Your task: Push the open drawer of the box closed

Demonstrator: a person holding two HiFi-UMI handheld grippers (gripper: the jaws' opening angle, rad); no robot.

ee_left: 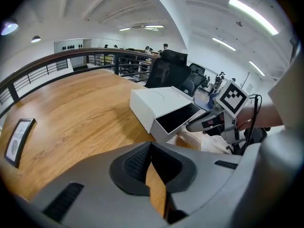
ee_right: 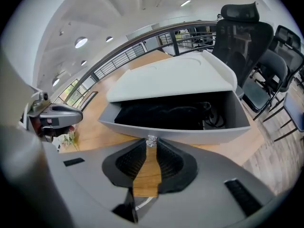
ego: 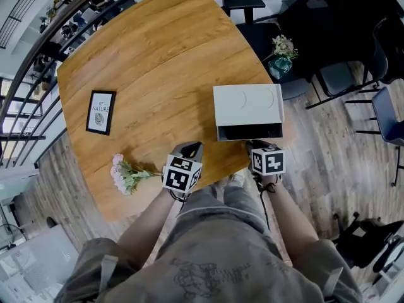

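Head view, person at 6 o'clock of the round-cornered wooden table (ego: pixel 158 55).

- White rectangular box (ego: pixel 247 105) sits at about 4 o'clock on the table, near the edge. Its grey drawer (ego: pixel 249 132) is pulled out toward 6 o'clock, and the inside is dark with some black cable visible.
- Right gripper (ee_right: pixel 151 147): claw narrow. The small clear knob (ee_right: pixel 151 140) on the drawer front sits between the tips, and both pads look to be against it. The gripper is at 6 o'clock of the drawer, pointing steeply down.
- Left gripper (ee_left: pixel 153 152): claw narrow, with a thin wedge of gap. Only table wood shows through it and nothing is held. It hovers at about 8 o'clock of the box, apart from it.
- Black-framed white print (ego: pixel 101 112) lies flat at 9 o'clock of the table.
- Bunch of pink flowers with green stems (ego: pixel 123 173) lies at 7 o'clock, just beside the left gripper's marker cube.
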